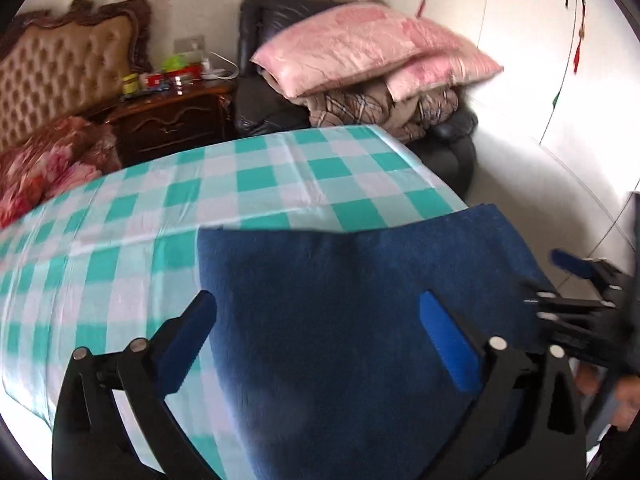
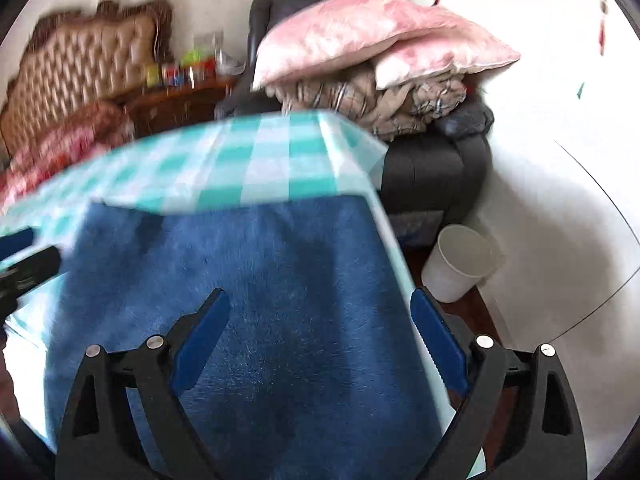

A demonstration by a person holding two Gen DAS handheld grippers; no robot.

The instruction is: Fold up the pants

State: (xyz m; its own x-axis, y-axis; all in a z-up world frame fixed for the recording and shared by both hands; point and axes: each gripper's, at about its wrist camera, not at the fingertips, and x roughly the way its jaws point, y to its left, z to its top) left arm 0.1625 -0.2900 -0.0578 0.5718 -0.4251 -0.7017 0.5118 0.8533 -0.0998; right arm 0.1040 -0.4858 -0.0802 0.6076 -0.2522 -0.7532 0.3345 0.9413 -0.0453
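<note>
Pants point(image 1: 360, 320), one folded blue pair on checked bedsheet point(image 1: 240, 184), two tools point(image 1: 320, 340) point(image 2: 320, 340) wide, empty.

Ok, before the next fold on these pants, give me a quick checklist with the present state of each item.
1. Left gripper free of cloth: ok, jaws wide apart, nothing pinched.
2. Right gripper free of cloth: ok, jaws wide, pads not pressing anything.
3. Pants resting on the checked sheet: ok, lying flat, far edge fairly straight.
4. Pants clear of the bed's edge: not ok, in the right wrist view their right side runs along the sheet's edge.
5. Layers lined up underneath: cannot tell, only the top surface shows.
6. Grippers clear of each other: ok, apart, each seen at the side of the other's view.
</note>
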